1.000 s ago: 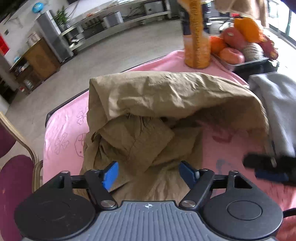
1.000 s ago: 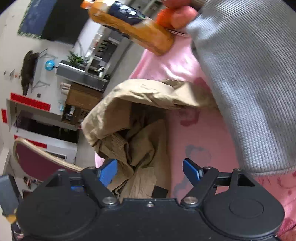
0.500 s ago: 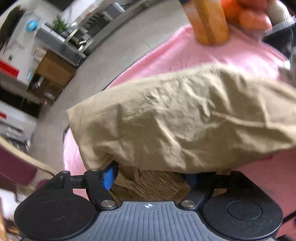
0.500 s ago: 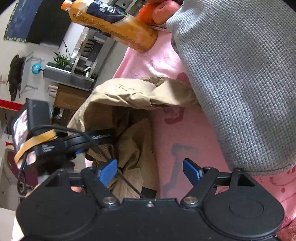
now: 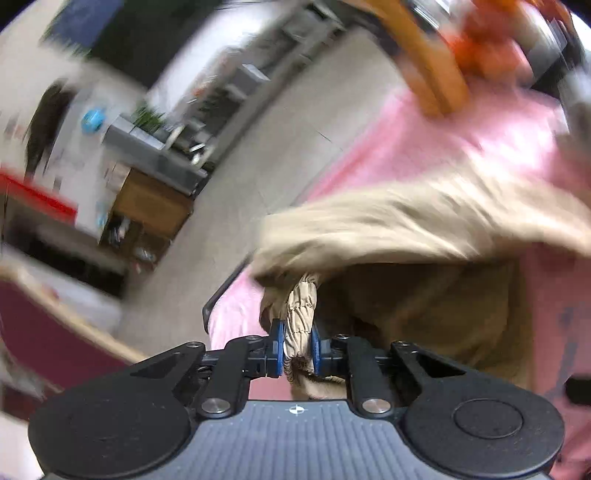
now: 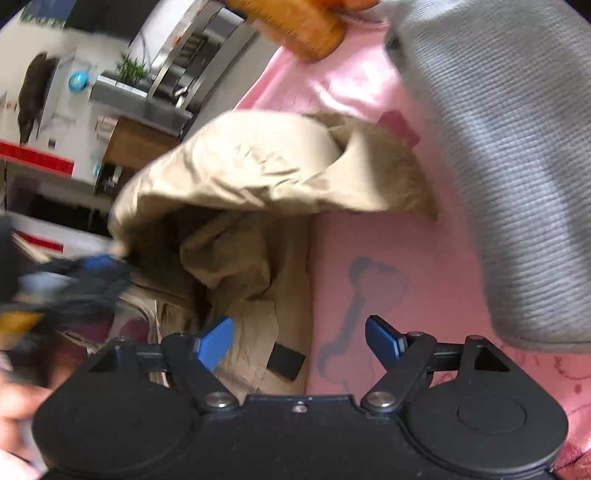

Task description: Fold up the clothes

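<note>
The khaki garment (image 5: 424,229) is draped across the middle and right of the left wrist view, and a gathered, elasticated edge of it is pinched at bottom centre by the left gripper (image 5: 297,349), whose jaws have just been closing and are now clamped on that ruched strip, blue pads pressed against both its sides. From the pinch the cloth is seen rising up and to the right in a blurred fold (much of this view is smeared), with a darker hollow beneath it. In the right wrist view the same garment (image 6: 266,173) is spread over the centre and left, and its lower flap, bearing a small black tab (image 6: 285,361), is lying just above and between the blue fingers of the right gripper (image 6: 299,341); those jaws are held wide apart, with nothing clasped. Under it all a pink cloth (image 6: 399,280) with drawn figures is laid. A grey knitted garment (image 6: 517,166) is filling the right side, and an orange bottle (image 6: 295,26) is glimpsed at the top edge.
</note>
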The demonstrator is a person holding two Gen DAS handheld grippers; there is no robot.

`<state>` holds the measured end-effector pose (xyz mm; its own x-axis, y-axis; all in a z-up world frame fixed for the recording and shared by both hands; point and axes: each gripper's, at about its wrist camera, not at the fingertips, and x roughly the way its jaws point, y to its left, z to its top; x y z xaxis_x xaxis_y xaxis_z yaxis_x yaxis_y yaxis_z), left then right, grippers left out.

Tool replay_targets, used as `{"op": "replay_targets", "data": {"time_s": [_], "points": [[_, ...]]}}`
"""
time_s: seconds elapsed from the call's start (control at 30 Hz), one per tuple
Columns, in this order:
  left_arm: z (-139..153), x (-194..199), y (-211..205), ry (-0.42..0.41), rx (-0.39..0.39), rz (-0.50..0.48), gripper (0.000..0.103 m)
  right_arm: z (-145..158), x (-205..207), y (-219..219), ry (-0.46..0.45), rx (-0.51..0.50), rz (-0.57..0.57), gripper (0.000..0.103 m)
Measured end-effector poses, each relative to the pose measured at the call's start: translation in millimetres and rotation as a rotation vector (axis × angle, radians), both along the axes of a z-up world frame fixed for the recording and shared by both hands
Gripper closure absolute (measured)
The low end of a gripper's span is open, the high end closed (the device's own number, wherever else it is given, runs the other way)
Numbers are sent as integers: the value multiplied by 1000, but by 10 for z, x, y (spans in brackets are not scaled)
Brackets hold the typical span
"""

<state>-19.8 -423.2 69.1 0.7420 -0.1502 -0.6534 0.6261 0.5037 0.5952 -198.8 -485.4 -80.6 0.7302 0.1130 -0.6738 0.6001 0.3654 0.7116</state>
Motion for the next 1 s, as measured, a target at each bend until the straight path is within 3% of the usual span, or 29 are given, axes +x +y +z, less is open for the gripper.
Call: {"op": "replay_targets", "data": {"time_s": [0.03,0.07,0.17,0.23,0.3,0.4,0.5,0.63,0.8,0.87,1.0], "points": [[192,36,117,27,-76,25,89,6,12,25,-6,-7,9,25],[397,56,247,53,-156,48,97,16,-3,30,-24,-6,10,25],[955,36,614,174,-386,90,97,-4,-49,16,-109,65,-2,25],[1205,-77,815,216,-477,82,97,-58,-58,-1,-131,128,-15,25],[1320,-202,966,218,-506,61,97,-112,-66,-19,-153,192,-28,25],[1198,-254,952,197,-437,73,93,-161,-75,-22,-125,198,-67,25],[769,-37,924,231,-295,161,89,-167,-66,-13,-77,166,-99,25],[347,278,929,227,-221,202,83,-179,-42,3,-61,146,-91,24],[349,241,951,195,-183,120,30,-155,-12,0,-70,140,-77,24],[298,195,959,185,-143,111,23,-140,-4,-3,-79,138,-76,23],[23,51,1014,209,-62,72,23,-111,-5,-11,-88,129,-63,22]]}}
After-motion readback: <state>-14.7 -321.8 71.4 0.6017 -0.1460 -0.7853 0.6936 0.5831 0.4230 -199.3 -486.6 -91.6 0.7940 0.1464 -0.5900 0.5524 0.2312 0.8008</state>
